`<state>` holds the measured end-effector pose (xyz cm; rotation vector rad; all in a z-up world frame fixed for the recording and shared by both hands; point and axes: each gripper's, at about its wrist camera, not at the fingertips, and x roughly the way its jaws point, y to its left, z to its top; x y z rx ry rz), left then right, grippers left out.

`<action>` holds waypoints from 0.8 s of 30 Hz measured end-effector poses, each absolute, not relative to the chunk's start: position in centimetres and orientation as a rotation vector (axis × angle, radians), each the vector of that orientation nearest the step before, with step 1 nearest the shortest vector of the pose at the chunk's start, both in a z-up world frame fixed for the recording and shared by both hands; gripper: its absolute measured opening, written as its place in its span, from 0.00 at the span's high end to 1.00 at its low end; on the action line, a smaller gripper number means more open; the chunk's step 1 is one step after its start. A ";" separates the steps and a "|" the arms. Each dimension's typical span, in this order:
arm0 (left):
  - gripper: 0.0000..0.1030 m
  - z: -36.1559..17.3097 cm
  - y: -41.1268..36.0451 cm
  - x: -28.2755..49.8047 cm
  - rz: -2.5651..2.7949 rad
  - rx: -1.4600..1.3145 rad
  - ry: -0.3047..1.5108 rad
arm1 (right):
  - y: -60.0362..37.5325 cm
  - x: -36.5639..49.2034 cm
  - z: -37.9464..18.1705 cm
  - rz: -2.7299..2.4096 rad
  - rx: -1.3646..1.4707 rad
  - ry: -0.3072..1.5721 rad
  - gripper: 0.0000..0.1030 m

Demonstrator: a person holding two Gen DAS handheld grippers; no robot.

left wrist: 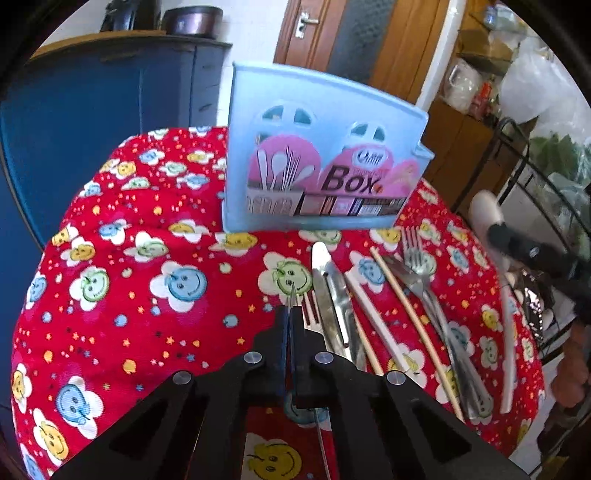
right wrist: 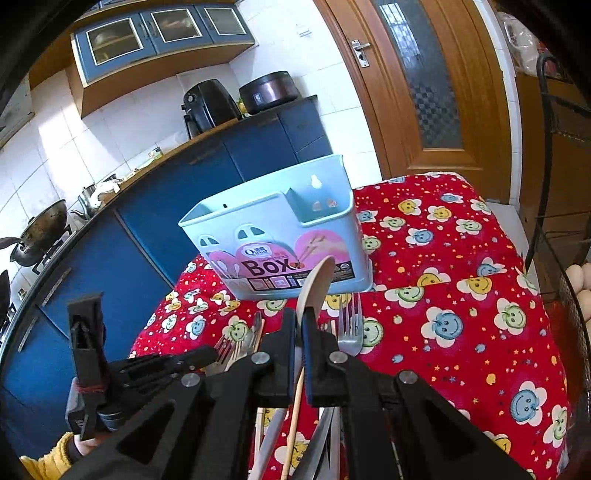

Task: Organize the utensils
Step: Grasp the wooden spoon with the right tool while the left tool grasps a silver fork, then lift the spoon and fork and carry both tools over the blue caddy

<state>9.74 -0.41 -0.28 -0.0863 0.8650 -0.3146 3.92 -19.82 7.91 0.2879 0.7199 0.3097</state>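
Pretty typical lived-in kitchen here. Taking the wooden door [right wrist: 424, 85] with the frosted glass panel as the landmark: left of it is a white tiled wall [right wrist: 122, 122], then a run of blue base cabinets [right wrist: 207, 173] with a black air fryer [right wrist: 210, 105] and a dark rice cooker [right wrist: 267, 91] on top. Higher up, left of the door, blue wall cupboards [right wrist: 159, 33] with glass fronts. Far left of the door there's a wok [right wrist: 44, 229] on the stove. Right of the door, a black wire rack [right wrist: 554, 206] holding eggs. Bright daylight everywhere.
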 end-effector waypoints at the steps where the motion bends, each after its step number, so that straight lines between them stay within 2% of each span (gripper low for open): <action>1: 0.98 -0.4 -0.4 9.8 -0.306 -0.078 0.867 | -19.8 4.0 7.9 0.311 0.286 0.722 0.95; 10: 0.96 -0.9 0.1 10.5 -0.300 -0.086 0.906 | -19.8 4.0 7.9 0.315 0.277 0.718 0.95; 17: 0.94 -1.7 1.2 11.3 -0.350 -0.199 0.957 | -19.7 4.0 8.2 0.317 0.265 0.706 0.95; 24: 0.96 -1.9 1.1 11.1 -0.392 -0.241 0.939 | -19.7 4.0 8.5 0.321 0.263 0.695 0.95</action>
